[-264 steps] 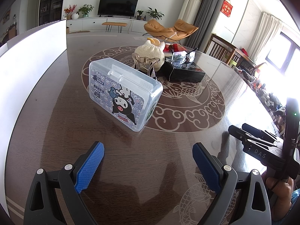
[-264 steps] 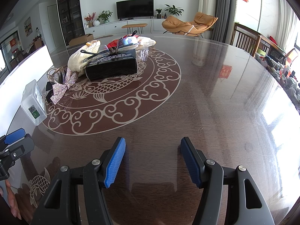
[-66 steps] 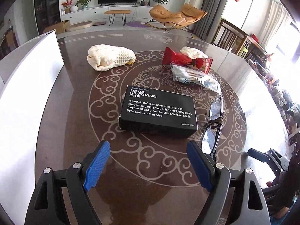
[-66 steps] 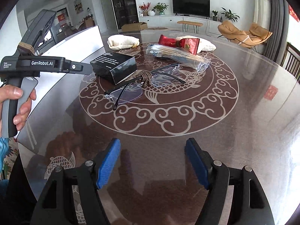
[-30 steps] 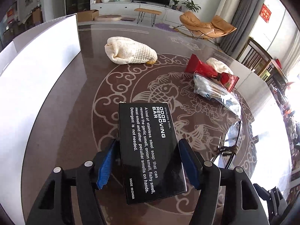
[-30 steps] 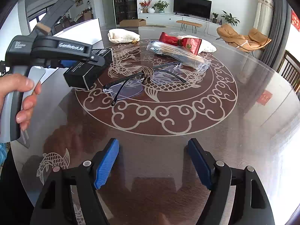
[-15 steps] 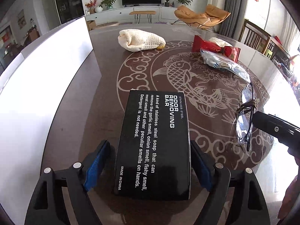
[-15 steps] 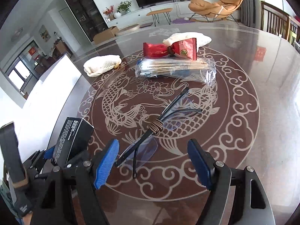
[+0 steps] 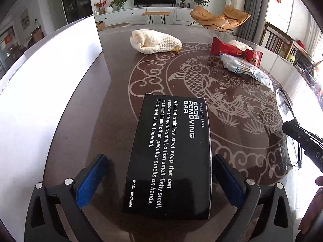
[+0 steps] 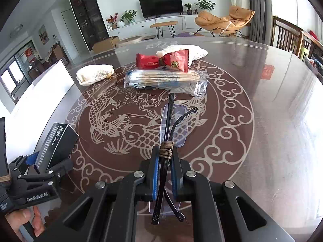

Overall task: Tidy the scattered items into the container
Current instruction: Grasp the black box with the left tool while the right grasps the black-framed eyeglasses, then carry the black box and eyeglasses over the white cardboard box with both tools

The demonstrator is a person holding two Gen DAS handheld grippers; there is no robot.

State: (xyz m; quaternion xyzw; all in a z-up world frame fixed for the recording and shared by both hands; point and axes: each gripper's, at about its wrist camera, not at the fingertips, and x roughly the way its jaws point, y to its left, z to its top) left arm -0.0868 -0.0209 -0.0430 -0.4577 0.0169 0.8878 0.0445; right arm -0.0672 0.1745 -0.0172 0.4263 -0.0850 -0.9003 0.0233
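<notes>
Nearest: R gripper (image 10: 164, 161), which half a sec ago hung wide open over the glasses (image 10: 171, 121), is now clamped hard on their folded arms, pads right at the brown cord wrap (image 10: 166, 149). The lens and arm tips poke out front and back of the jaws. Can't tell yet if the glasses are off the table (image 10: 272, 121) or just pinched where they lay. L gripper (image 9: 159, 171) has the black box (image 9: 171, 151) lengthwise between its jaws. It let go wide a moment back and is closing again now, but both blue pads (image 9: 90, 179) show a gap to the box sides, wider on the L, so no grip yet. The box looks to sit flat on the table w/ the white container (image 9: 50, 76) just beside it on the L. Meaning, imo: one item secured, a second about to be, both a short carry from the container. Farther out nothing's moved: clear chopstick pack (image 10: 165, 78), red snack packet (image 10: 163, 61) touching it behind, and two knit cloths (image 10: 94, 73) and (image 10: 185, 52) all left to do. Risk: the glasses are held by thin arms only and may swing or slip in transit.
</notes>
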